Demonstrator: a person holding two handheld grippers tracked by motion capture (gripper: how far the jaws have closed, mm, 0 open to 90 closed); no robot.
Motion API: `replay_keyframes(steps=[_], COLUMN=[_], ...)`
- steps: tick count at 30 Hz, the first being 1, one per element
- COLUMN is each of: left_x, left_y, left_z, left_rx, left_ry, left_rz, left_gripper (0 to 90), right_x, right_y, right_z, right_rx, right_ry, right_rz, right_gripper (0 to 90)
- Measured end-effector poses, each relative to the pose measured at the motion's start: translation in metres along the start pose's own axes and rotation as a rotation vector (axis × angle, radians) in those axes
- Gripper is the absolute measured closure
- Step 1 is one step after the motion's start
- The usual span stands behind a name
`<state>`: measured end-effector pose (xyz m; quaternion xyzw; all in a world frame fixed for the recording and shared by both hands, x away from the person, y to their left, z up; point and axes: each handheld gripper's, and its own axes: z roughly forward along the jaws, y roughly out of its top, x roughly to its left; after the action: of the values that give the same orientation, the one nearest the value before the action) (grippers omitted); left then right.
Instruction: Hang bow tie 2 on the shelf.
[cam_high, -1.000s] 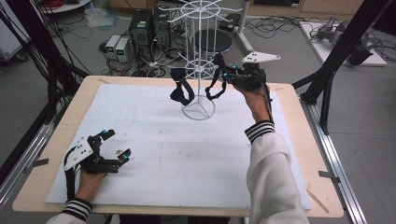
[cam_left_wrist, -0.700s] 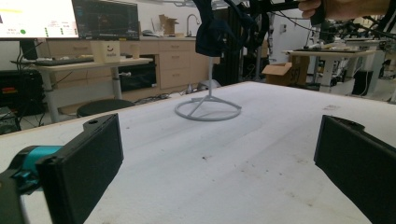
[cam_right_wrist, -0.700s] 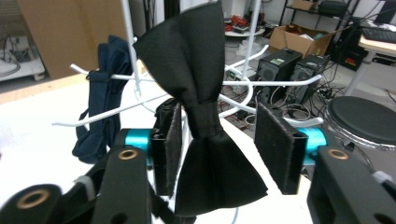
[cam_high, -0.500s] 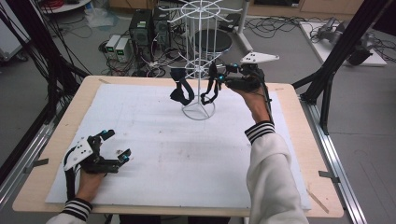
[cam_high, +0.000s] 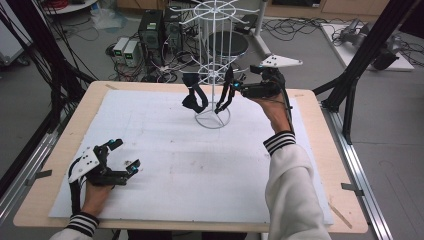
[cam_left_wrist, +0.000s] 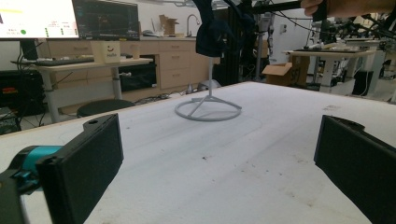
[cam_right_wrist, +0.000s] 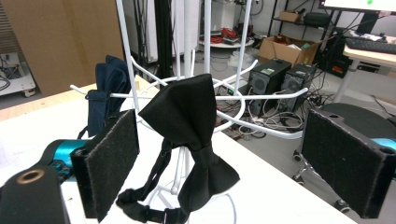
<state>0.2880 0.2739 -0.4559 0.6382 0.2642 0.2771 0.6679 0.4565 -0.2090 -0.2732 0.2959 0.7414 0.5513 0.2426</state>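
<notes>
A white wire rack (cam_high: 214, 70) stands on its ring base (cam_high: 212, 120) at the back middle of the table. A navy bow tie (cam_high: 194, 97) (cam_right_wrist: 108, 88) hangs from one arm on its left side. A black bow tie (cam_high: 225, 97) (cam_right_wrist: 196, 140) hangs over another arm. My right gripper (cam_high: 233, 91) (cam_right_wrist: 224, 144) is raised at the rack, open, one jaw on either side of the black bow tie and neither touching it. My left gripper (cam_high: 125, 156) (cam_left_wrist: 215, 158) rests open and empty on the near left of the white mat, facing the ring base (cam_left_wrist: 208, 111).
The white mat (cam_high: 200, 160) covers most of the wooden table (cam_high: 320, 165). Black frame posts (cam_high: 365, 55) stand right and left of the table. Computers and cables (cam_high: 150, 35) lie on the floor behind it.
My right gripper and the black bow tie have shifted slightly left, closer to the rack's pole. The left gripper has stayed where it was.
</notes>
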Motion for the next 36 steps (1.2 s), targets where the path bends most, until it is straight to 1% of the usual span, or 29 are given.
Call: replay_keyframes(steps=[2,4,5,8,10,12,15,17,18,19,21,23,26,28,29,32,34,36], left_x=[0.000,0.000,0.000,0.001,0.001,0.000,0.000,0.001,0.001,0.000,0.000,0.000,0.000,0.000,0.000,0.000,0.000,0.000], left_y=[0.000,0.000,0.000,0.000,0.000,0.000,0.000,0.000,0.000,0.000,0.000,0.000,0.000,0.000,0.000,0.000,0.000,0.000], left_z=[0.000,0.000,-0.001,-0.001,-0.001,-0.001,-0.001,-0.001,-0.001,-0.001,-0.001,-0.001,-0.001,-0.001,-0.001,-0.001,-0.001,-0.001], left_rx=[0.001,0.002,0.002,0.001,0.001,0.001,0.001,0.000,0.001,0.001,0.000,-0.001,-0.004,-0.006,-0.006,-0.006,-0.007,-0.006], left_ry=[-0.001,-0.002,-0.002,-0.001,0.000,-0.001,0.001,0.001,0.002,0.004,0.002,0.003,0.006,0.009,0.007,0.008,0.009,0.009], left_rz=[0.000,0.002,0.002,0.004,0.004,0.002,0.005,0.004,0.004,0.003,0.005,0.005,0.005,0.004,0.005,0.005,0.003,0.003], left_gripper=[1.8,1.8,1.8,1.8,1.8,1.8,1.8,1.8,1.8,1.8,1.8,1.8,1.8,1.8,1.8,1.8,1.7,1.7], right_x=[0.001,0.002,0.003,0.004,0.005,0.008,0.013,0.017,0.019,0.021,0.025,0.027,0.030,0.031,0.032,0.034,0.037,0.040], right_y=[0.001,0.001,0.002,0.001,0.000,0.001,0.006,0.009,0.010,0.009,0.005,0.002,-0.005,-0.010,-0.013,-0.022,-0.029,-0.037], right_z=[-0.001,-0.002,-0.003,-0.006,-0.009,-0.013,-0.021,-0.027,-0.030,-0.034,-0.040,-0.046,-0.056,-0.061,-0.065,-0.074,-0.080,-0.086], right_rx=[0.002,0.001,-0.004,-0.012,0.007,0.011,0.005,-0.001,-0.007,-0.029,-0.044,-0.030,-0.057,-0.050,-0.052,-0.059,-0.070,-0.070], right_ry=[0.003,-0.003,-0.003,-0.004,0.002,0.007,0.011,0.008,0.008,-0.002,0.000,-0.002,-0.019,-0.025,-0.039,-0.048,-0.057,-0.069], right_rz=[0.010,0.001,0.009,0.009,0.020,0.020,0.017,0.006,0.003,-0.006,-0.002,0.001,0.001,0.008,0.008,0.024,0.020,0.017], right_gripper=[9.5,9.5,9.5,9.4,9.4,9.5,9.4,9.4,9.5,9.4,9.5,9.5,9.5,9.5,9.5,9.5,9.4,9.4])
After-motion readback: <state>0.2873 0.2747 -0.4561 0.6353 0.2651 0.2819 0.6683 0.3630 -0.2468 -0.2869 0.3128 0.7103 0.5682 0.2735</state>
